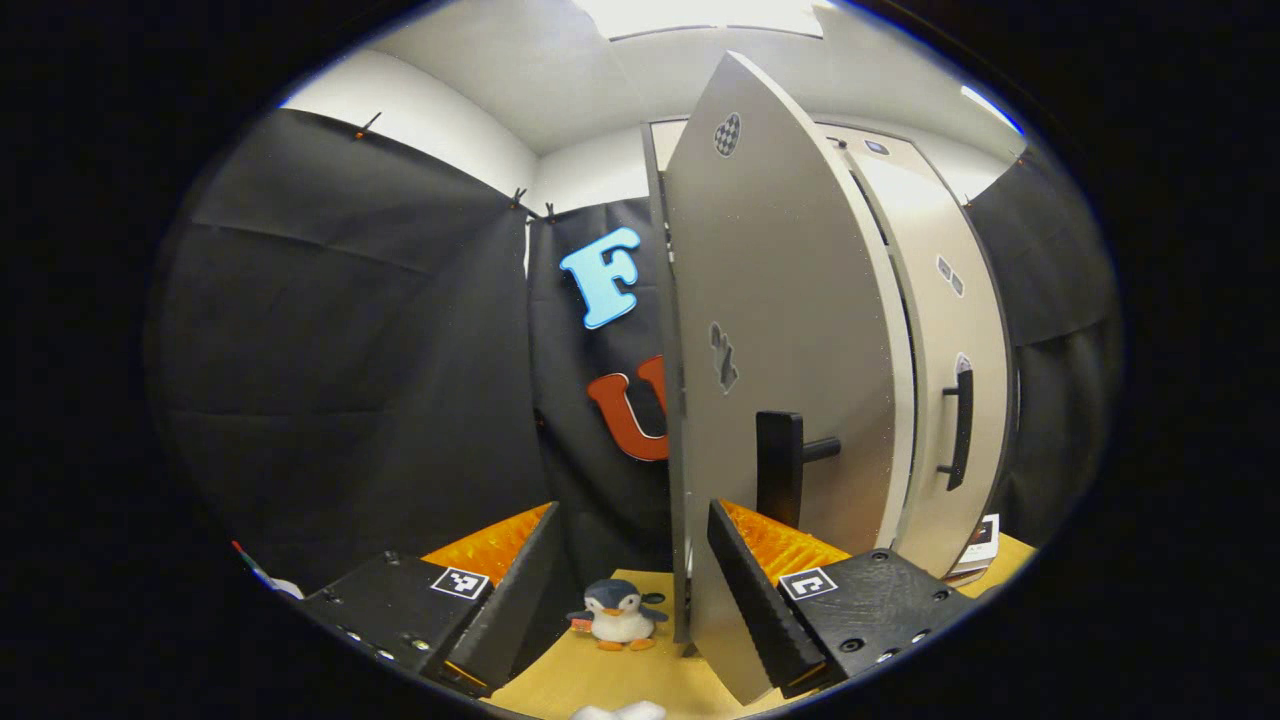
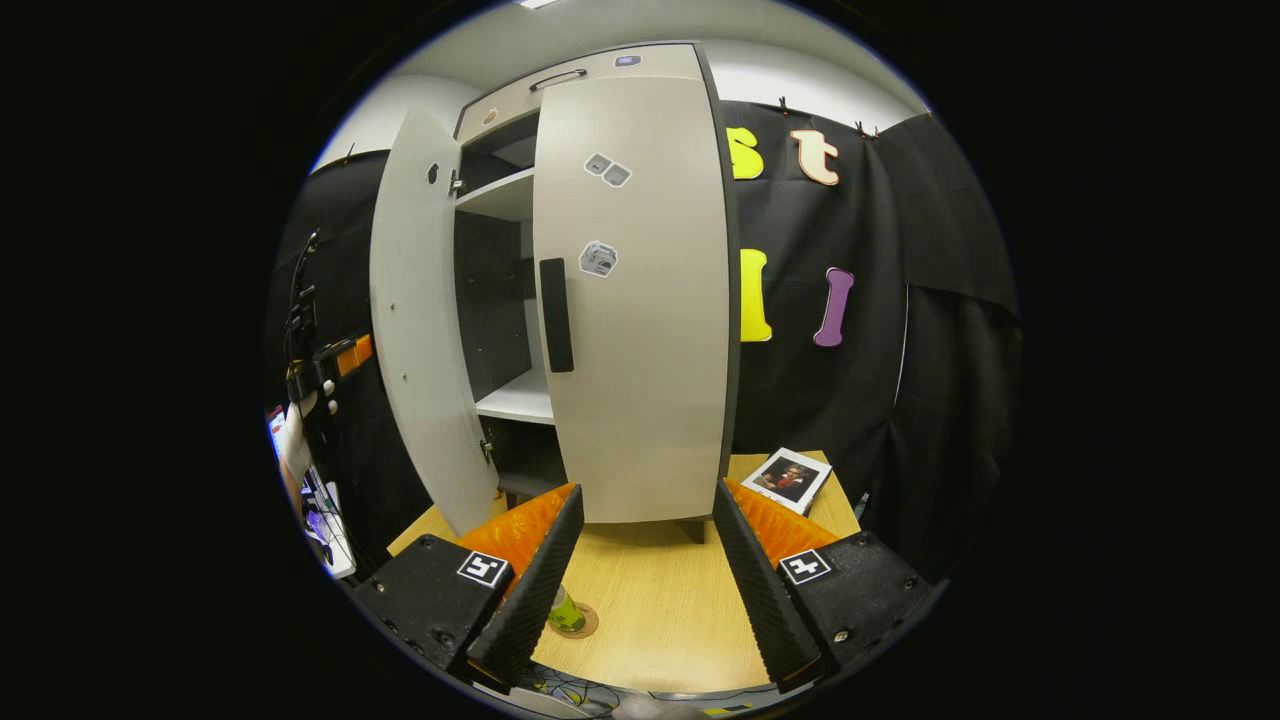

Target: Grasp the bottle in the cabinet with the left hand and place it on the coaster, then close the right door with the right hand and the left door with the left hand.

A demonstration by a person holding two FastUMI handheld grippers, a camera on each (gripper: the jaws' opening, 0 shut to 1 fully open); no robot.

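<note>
Right gripper view: bottle point(image 2: 566, 612) already parked on coaster point(image 2: 580, 622) just beside the open, empty right tongs point(image 2: 640, 560), right door point(image 2: 635, 300) shut ahead. Left tongs point(image 1: 632, 585) gaping, straddling left door point(image 1: 780, 400) edge. Could snag a finger point(image 1: 760, 600) there, or jolt the bottle.

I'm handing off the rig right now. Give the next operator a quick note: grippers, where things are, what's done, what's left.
Left gripper: open, empty, at the edge of the left door.
Right gripper: open, empty, facing the cabinet.
Bottle: on the coaster, on the table. Done.
Right door: looks closed. Done.
Left: swing the left door, now open, shut with the left gripper.
</note>
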